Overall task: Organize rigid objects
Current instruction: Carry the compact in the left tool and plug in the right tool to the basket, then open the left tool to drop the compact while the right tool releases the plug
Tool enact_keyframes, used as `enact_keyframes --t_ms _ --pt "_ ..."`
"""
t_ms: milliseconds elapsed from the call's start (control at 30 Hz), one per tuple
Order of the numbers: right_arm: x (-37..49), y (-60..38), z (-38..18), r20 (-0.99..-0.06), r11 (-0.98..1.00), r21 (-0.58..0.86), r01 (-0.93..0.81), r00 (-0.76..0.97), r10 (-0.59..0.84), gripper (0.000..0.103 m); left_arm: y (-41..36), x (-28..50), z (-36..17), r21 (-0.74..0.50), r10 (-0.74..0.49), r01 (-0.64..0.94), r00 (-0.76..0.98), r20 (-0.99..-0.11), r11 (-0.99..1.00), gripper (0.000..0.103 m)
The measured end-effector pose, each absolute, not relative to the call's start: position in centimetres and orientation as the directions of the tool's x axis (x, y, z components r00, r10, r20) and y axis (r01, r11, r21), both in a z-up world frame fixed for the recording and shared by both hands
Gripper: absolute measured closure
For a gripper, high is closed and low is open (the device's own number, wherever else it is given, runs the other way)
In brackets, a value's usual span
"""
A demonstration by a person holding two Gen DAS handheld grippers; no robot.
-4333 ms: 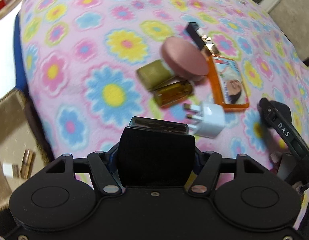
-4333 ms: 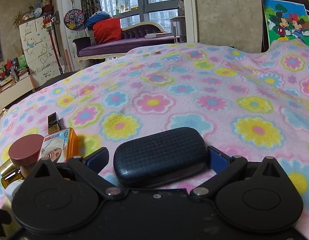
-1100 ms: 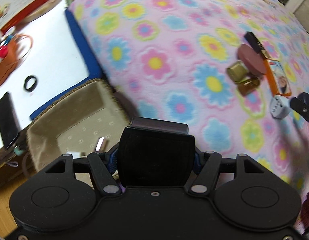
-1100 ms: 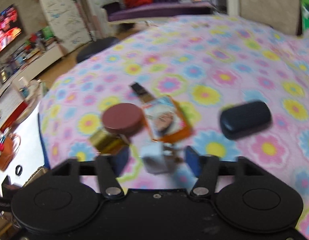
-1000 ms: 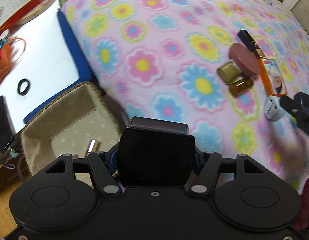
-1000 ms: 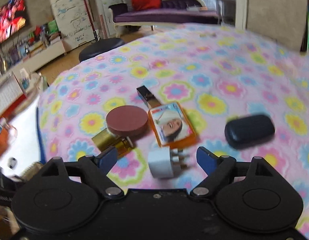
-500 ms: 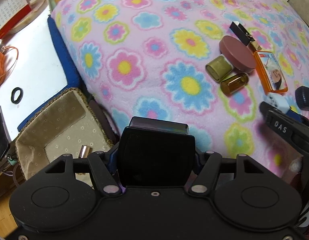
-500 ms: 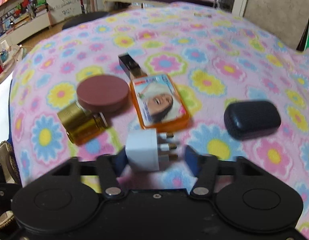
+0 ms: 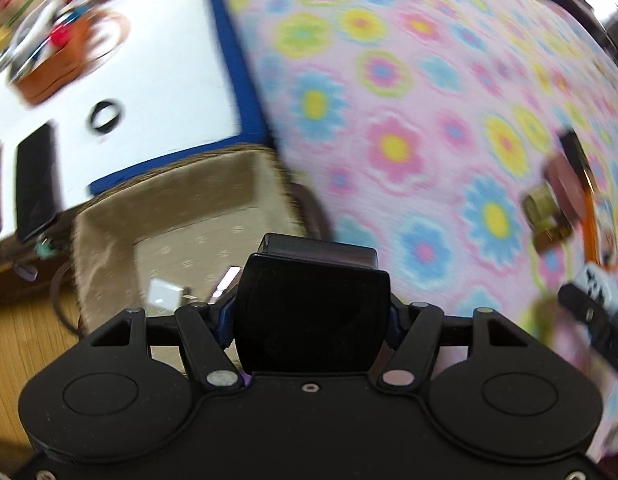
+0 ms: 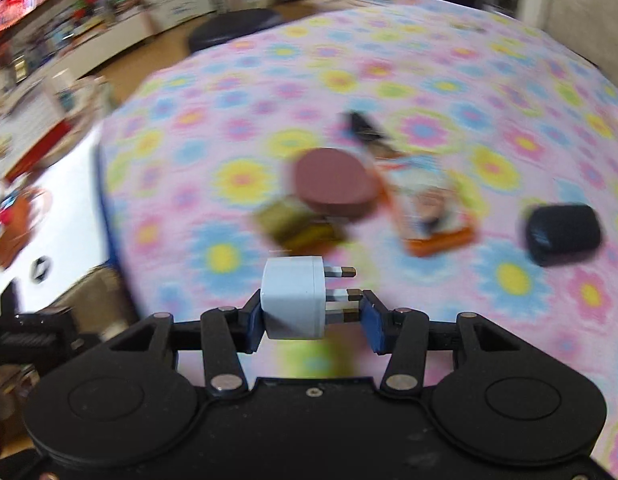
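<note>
My left gripper is shut on a black box and points down over the near corner of a beige fabric basket beside the bed. My right gripper is shut on a white plug adapter, its pads pressing the body and the prongs; it hangs above the flowered blanket. On the blanket lie a round brown compact, two gold bottles, an orange card pack, a dark blue case and a black lipstick. Both views are blurred.
Inside the basket lie a small white item and a metallic tube. A white table behind the basket carries a brown leather holder, a black ring and a dark phone. Wooden floor shows below.
My right gripper has closed on the white plug adapter and carries it left off the blanket. My left gripper has swung left with the black box, over the basket.
</note>
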State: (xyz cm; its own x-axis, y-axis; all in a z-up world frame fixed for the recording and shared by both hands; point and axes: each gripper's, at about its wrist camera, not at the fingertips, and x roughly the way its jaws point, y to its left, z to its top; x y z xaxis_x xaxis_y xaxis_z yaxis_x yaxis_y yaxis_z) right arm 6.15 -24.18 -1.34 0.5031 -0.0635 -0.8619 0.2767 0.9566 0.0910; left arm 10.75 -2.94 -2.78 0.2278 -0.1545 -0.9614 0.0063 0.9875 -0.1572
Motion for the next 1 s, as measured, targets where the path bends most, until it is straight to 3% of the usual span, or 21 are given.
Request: enact_keyframes --t_ms 167,367,700,1000 --pt "8.7 -16.7 -0.9 -0.864 0.983 0.121 0.140 0.501 0.035 0.055 2.5 11.3 -3.2 -0.150 -0.110 -0.155 0.239 -0.965 0.977 0.042" --pt "11.1 -9.9 -2.5 -0.888 0.987 0.157 0.041 0.443 0.123 0.055 7.5 11.4 -4.2 -0.041 0.029 -0.284 0.239 -0.971 0.958 0.042" --pt "12.1 -5.5 -5.6 -0.923 0.992 0.128 -0.024 0.363 0.128 0.054 8.5 11.7 -6.1 -0.044 0.010 -0.310 0.172 -0.985 0.950 0.041" --pt "12.2 -5.5 -6.2 -0.924 0.996 0.086 -0.017 0.373 0.086 0.052 8.5 11.9 -6.6 -0.020 0.028 -0.312 0.147 -0.989 0.950 0.031"
